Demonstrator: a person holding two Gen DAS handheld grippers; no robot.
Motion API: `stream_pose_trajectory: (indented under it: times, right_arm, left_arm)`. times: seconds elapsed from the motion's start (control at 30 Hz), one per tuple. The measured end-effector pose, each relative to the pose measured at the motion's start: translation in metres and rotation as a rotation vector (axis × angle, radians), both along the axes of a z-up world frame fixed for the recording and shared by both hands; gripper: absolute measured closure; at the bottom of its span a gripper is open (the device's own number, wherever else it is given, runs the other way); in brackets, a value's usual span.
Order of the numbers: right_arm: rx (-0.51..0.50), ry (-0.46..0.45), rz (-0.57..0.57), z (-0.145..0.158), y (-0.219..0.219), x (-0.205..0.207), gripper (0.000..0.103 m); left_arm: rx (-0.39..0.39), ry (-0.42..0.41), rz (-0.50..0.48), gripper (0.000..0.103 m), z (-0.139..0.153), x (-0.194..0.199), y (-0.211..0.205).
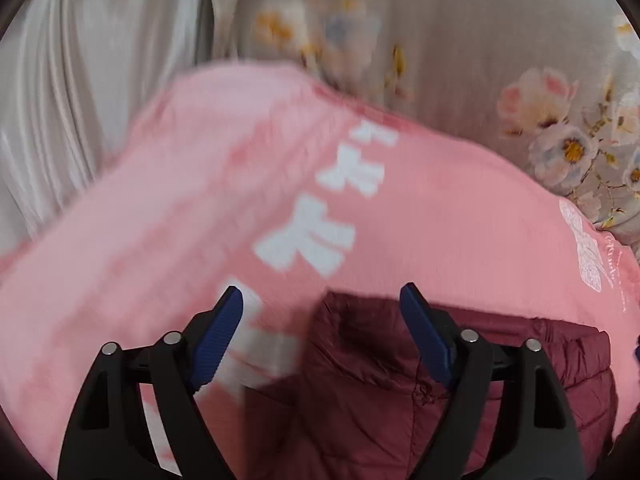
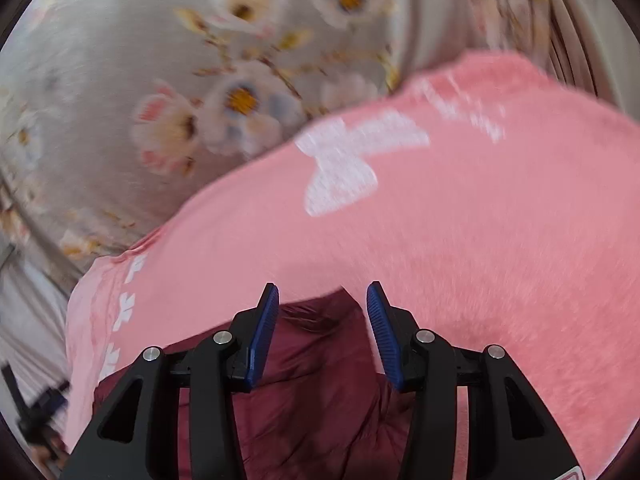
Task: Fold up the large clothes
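One dark red quilted puffer jacket point(image 1: 400, 400) lies on one fluffy pink blanket with white bow prints point(image 1: 440, 208), spread over a grey floral bedsheet point(image 1: 460, 60). Two tongs — left gripper point(image 1: 322, 308) and right gripper point(image 2: 322, 304) — hang over the jacket, jaws apart, nothing pinched. Only the left view shows pale pleated curtains point(image 1: 60, 80) clearly.

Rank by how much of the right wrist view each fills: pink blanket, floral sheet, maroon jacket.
1. pink blanket, largest.
2. floral sheet, somewhat less.
3. maroon jacket, smallest, partly hidden behind the right gripper.
This is apparent size only; nearness to the camera skews it.
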State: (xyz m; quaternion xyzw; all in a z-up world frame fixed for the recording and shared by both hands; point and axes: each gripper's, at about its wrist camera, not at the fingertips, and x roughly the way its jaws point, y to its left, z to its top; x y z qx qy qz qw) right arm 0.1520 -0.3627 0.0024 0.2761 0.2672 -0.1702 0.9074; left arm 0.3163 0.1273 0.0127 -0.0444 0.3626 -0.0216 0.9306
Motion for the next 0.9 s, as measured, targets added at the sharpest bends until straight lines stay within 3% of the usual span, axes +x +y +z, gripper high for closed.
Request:
stream_pose_trajectory:
  times: [0.07, 0.13, 0.23, 0.4, 0.5, 0.63, 0.77, 0.9]
  right_arm:
    - [-0.082, 0.008, 0.081, 0.019, 0.027, 0.001, 0.061]
    - [-0.128, 0.03, 0.168, 0.026, 0.056, 0.009, 0.084]
    - [-0.194, 0.09, 0.327, 0.023, 0.115, 0.035, 0.098]
    - [-0.244, 0.179, 0.472, -0.003, 0.179, 0.077, 0.099]
    - [-0.221, 0.229, 0.476, -0.02, 0.183, 0.1, 0.099]
    - [-0.19, 0.281, 0.455, -0.043, 0.176, 0.121, 0.099]
    - [-0.113, 0.305, 0.455, -0.066, 0.168, 0.124, 0.1]
    - [-0.119, 0.305, 0.455, -0.072, 0.171, 0.12, 0.101]
  left_arm:
    - [-0.008, -0.023, -0.019, 0.025, 0.022, -0.007, -0.002]
    - [-0.052, -0.017, -0.09, 0.025, 0.039, -0.014, -0.019]
    - [-0.028, 0.044, -0.223, 0.025, 0.038, -0.021, -0.073]
    - [0.037, 0.143, -0.33, 0.026, -0.009, -0.019, -0.149]
    - [0.03, 0.202, -0.321, 0.031, -0.037, -0.007, -0.167]
    - [0.031, 0.243, -0.279, 0.031, -0.068, 0.006, -0.173]
    - [0.035, 0.225, -0.267, 0.03, -0.081, 0.004, -0.173]
    - [0.079, 0.174, -0.249, 0.029, -0.09, -0.004, -0.179]
